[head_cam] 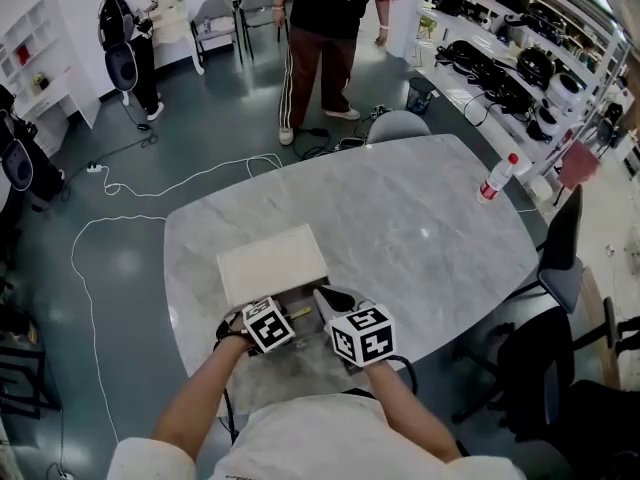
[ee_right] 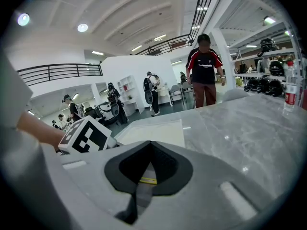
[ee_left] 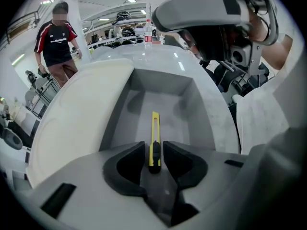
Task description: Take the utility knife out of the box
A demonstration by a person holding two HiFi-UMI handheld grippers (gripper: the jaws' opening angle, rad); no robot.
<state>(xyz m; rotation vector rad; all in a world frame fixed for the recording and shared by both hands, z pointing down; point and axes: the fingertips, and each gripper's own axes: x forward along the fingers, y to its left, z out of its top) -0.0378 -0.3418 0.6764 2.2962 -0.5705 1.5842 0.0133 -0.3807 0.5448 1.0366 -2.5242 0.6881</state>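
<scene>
A grey marble table [head_cam: 420, 218] stands in a busy workshop, with a bottle [head_cam: 497, 178] near its far edge. At the near edge the box [ee_left: 192, 109] sits open, its pale lid [head_cam: 272, 260] folded away from me. The yellow utility knife [ee_left: 154, 138] lies lengthwise on the box floor, and my left gripper [ee_left: 154, 150] is clenched on its near end. My right gripper [ee_right: 151, 144] hovers just beside, jaws pressed together on nothing.

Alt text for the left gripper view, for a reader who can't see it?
The left gripper is closed on the near end of a yellow utility knife, which points away into an open grey box. The box's white lid lies to the left.
</scene>
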